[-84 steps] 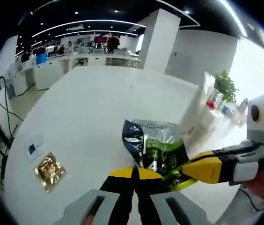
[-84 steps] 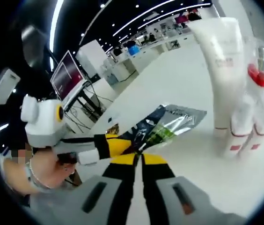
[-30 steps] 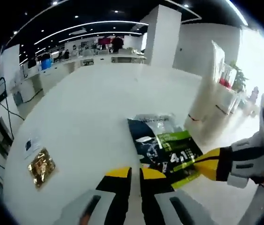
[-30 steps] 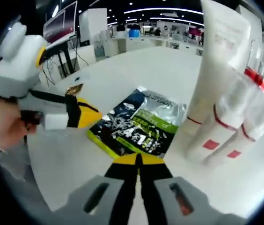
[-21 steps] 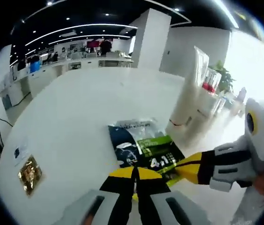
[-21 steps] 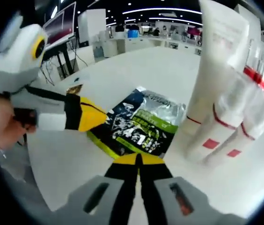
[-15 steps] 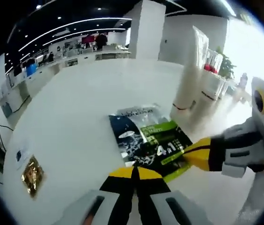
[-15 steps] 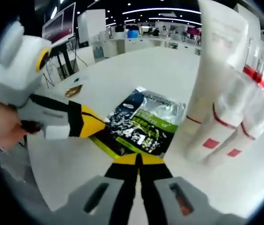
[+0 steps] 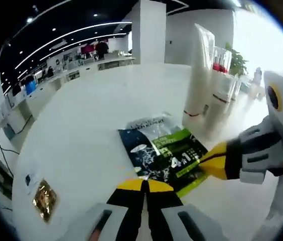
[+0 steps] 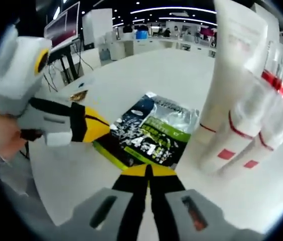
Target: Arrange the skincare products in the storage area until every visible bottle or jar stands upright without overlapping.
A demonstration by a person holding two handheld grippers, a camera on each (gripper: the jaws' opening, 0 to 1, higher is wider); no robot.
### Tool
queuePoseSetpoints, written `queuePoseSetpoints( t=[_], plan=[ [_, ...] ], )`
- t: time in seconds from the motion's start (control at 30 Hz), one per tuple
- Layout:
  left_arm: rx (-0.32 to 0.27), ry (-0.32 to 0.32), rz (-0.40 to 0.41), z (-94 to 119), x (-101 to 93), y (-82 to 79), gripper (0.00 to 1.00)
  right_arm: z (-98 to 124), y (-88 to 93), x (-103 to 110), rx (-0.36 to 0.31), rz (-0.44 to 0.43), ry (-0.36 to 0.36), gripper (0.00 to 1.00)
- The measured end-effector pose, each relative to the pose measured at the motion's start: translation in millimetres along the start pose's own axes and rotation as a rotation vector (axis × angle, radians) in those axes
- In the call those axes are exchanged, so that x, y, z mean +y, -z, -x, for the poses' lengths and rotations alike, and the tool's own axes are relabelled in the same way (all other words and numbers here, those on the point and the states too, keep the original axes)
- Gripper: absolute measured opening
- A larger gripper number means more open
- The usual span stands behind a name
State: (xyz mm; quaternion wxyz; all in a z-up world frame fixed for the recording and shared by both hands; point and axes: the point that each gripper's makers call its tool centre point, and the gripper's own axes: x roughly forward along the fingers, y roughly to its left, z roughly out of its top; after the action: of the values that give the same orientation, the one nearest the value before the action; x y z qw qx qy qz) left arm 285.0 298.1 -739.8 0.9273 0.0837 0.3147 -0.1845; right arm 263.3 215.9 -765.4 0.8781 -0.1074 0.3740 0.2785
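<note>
One flat sachet (image 10: 154, 134), one tall white tube (image 10: 232, 80), two red-capped bottles (image 10: 267, 115), one gold packet (image 9: 44, 200).

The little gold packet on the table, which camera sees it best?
The left gripper view. There the gold packet lies in the open on the white table, with its whole shiny square showing. In the right gripper view it is a small, far-off glint beyond the left gripper.

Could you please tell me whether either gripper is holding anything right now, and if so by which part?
Nothing is held. Both grippers are shut and empty, and the green-and-black sachet lies flat on the table.
</note>
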Motion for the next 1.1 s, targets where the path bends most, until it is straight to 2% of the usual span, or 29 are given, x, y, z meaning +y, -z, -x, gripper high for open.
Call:
queuePoseSetpoints(
  t=[0.03, 0.17, 0.3, 0.37, 0.43, 0.5, 0.57, 0.7, 0.8, 0.93, 1.03, 1.1],
  plan=[
    [-0.029, 0.009, 0.008, 4, -1.3, -7.9, 0.02, 0, 0.0, 0, 0.002, 0.0, 0.0, 0.02],
    [-0.061, 0.032, 0.059, 16, -1.9, -23.6, 0.05, 0, 0.0, 0, 0.015, 0.007, 0.006, 0.02],
    [-0.071, 0.034, 0.085, 30, 3.8, -33.6, 0.1, 2, 2.6, 0, 0.031, -0.016, 0.012, 0.02],
    [-0.124, 0.037, 0.123, 43, 10.6, -49.2, 0.11, 8, 3.2, -1, 0.038, -0.003, 0.028, 0.02],
    [-0.186, 0.036, 0.157, 59, 21.1, -65.1, 0.13, 14, -2.6, -4, 0.005, 0.02, 0.049, 0.03],
    [-0.193, 0.036, 0.158, 69, 28.0, -69.2, 0.15, 22, -17.6, -4, -0.058, 0.011, 0.032, 0.04],
    [-0.222, 0.03, 0.17, 88, 42.2, -75.4, 0.15, 28, -28.1, -4, -0.087, -0.01, 0.02, 0.07],
    [-0.241, -0.02, 0.158, 113, 67.2, -73.3, 0.15, 42, -63.6, -4, -0.193, -0.032, -0.025, 0.13],
    [-0.242, -0.077, 0.154, 130, 89.8, -64.6, 0.16, 50, -84.3, -5, -0.238, 0.003, -0.026, 0.17],
    [-0.235, -0.127, 0.148, 142, 110.4, -50.8, 0.16, 59, -111.0, 8, -0.297, 0.035, -0.081, 0.2],
    [-0.238, -0.153, 0.192, 151, 128.1, -35.5, 0.16, 65, -136.3, 30, -0.345, 0.07, -0.15, 0.21],
    [-0.234, -0.174, 0.215, 154, 136.9, -27.3, 0.16, 66, -146.1, 40, -0.361, 0.096, -0.18, 0.22]
  ],
)
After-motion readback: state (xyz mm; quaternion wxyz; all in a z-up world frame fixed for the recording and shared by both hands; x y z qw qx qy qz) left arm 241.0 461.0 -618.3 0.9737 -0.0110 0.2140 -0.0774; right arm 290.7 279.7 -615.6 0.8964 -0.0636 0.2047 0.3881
